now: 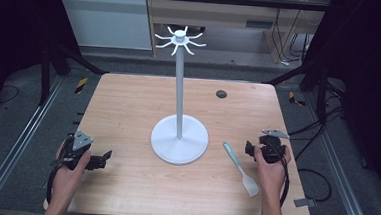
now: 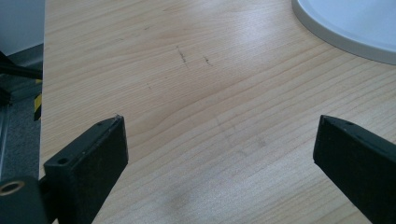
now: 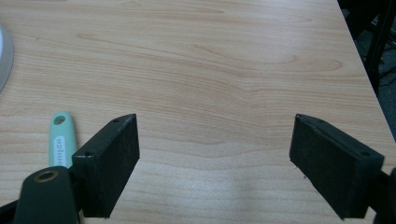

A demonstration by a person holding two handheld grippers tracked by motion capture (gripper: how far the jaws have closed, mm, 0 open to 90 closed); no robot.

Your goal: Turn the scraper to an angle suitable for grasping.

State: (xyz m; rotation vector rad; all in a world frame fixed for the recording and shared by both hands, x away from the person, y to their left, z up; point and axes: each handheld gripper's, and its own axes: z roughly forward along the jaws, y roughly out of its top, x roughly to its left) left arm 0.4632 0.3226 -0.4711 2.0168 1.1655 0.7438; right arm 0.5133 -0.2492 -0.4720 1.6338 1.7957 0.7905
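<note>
A white stand rises from a round base (image 1: 179, 139) at the table's middle, with a ring of hooks (image 1: 180, 39) on top. A spatula (image 1: 240, 168) with a teal handle and white blade lies flat to the right of the base. My right gripper (image 1: 248, 148) rests just right of the spatula handle. It is open (image 3: 215, 135) over bare wood, with the teal handle (image 3: 62, 140) beside its left jaw. My left gripper (image 1: 104, 158) sits at the front left, open (image 2: 219, 135), with nothing between its jaws. The base's rim (image 2: 350, 28) lies ahead of it.
The wooden table (image 1: 128, 103) has a small dark round hole (image 1: 221, 94) near its back right. Its right edge (image 3: 359, 60) drops off to the floor. Metal rails and cables run along the floor on both sides.
</note>
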